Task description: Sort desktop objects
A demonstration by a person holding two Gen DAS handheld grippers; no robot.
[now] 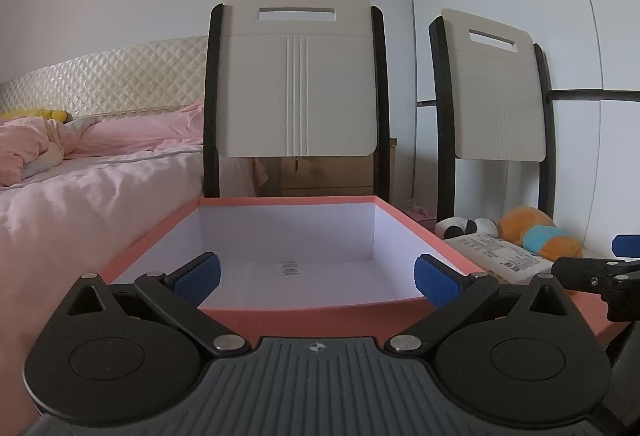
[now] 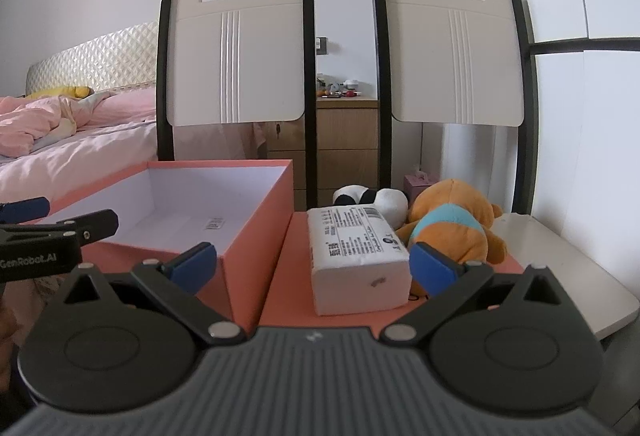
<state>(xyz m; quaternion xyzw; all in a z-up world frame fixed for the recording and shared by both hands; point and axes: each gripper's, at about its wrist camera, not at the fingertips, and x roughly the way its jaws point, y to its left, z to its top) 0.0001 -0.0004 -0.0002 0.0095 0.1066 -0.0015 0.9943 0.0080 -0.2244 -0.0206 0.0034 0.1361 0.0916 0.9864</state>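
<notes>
The left gripper [image 1: 317, 278] has its blue fingers wide apart and holds nothing; it hangs in front of the open orange box [image 1: 400, 213], which stands on the orange mat [image 2: 286, 260] with only a small label on its white floor. The right gripper [image 2: 313, 263] is also spread and holds nothing, and it faces the white tissue pack [image 2: 356, 256] that lies just beside the box. Behind the pack rest a panda plush [image 2: 370, 197] and an orange plush [image 2: 456, 224], touching each other.

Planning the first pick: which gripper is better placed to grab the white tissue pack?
Right. The right gripper is open, directly facing the tissue pack. The left gripper, also open, faces the empty box.
</notes>
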